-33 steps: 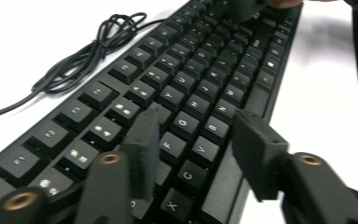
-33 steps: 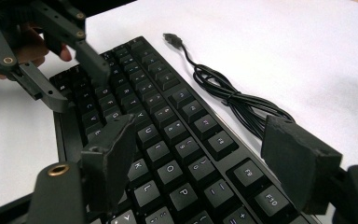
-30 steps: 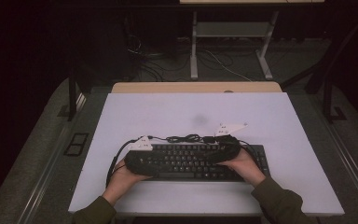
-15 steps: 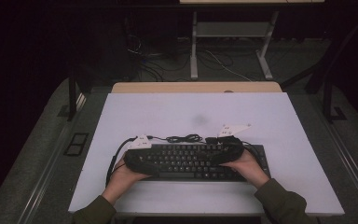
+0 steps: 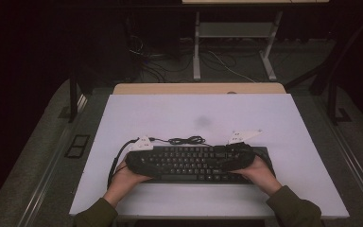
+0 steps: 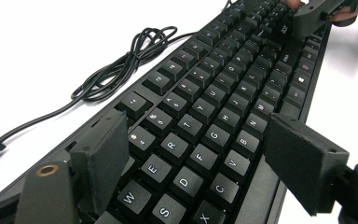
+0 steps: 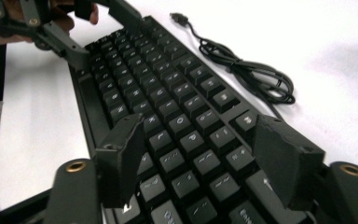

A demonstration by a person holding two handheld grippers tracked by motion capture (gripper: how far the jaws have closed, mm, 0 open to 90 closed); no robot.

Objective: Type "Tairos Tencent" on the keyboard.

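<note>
Sleeves [image 5: 293, 210] poke in at the near edge of the white worktop [image 5: 283, 118], partly cut off. A black keyboard [image 5: 194, 163] lies flat near that edge. The left gripper [image 5: 139, 158] and right gripper [image 5: 238, 153] sit at its two ends, jaws wide apart across the keys, one jaw by each long side. I cannot tell if they touch it. Just behind lies its looped cable [image 5: 186, 140]. The floor beyond is dark and hard to make out.
</note>
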